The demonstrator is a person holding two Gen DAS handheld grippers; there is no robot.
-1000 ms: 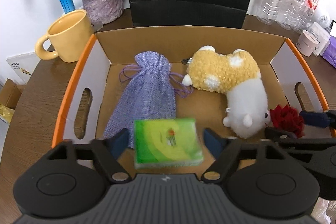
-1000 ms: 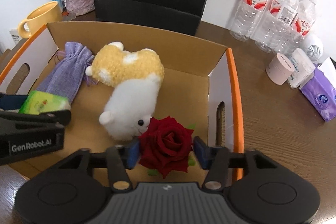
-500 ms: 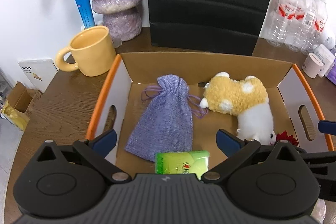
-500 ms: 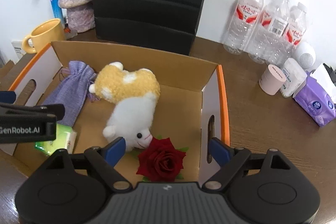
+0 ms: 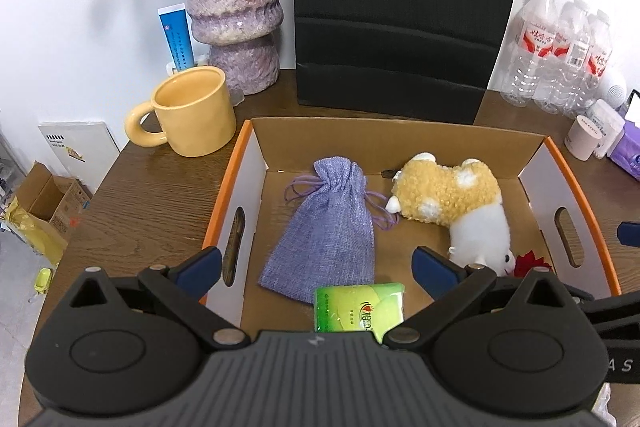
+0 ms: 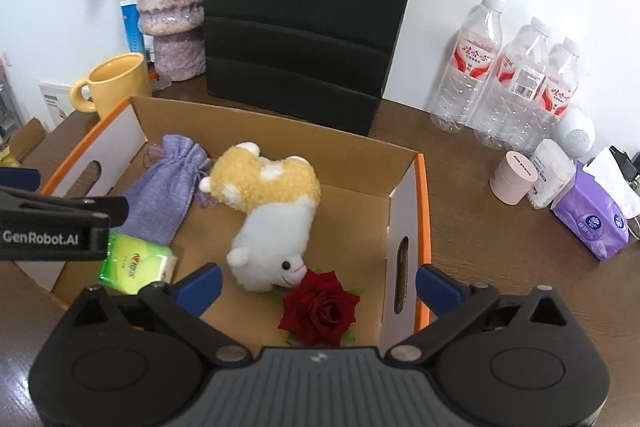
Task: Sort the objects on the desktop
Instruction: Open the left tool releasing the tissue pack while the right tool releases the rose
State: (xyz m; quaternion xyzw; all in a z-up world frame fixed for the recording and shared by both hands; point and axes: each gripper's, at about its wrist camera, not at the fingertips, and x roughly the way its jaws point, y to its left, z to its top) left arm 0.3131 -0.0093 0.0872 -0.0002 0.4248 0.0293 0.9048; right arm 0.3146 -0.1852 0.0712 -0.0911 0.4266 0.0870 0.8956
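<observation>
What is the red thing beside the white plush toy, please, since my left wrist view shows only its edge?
Observer: A dark red rose, lying on the box floor right by the plush toy, at its face.
Operator: Is the right gripper holding it?
Observer: No. The right gripper has its jaws opening, and the rose lies untouched between them.
Operator: What is the purple item past the box's right wall?
Observer: A purple wipes pack with a white sheet sticking out of its top.
</observation>
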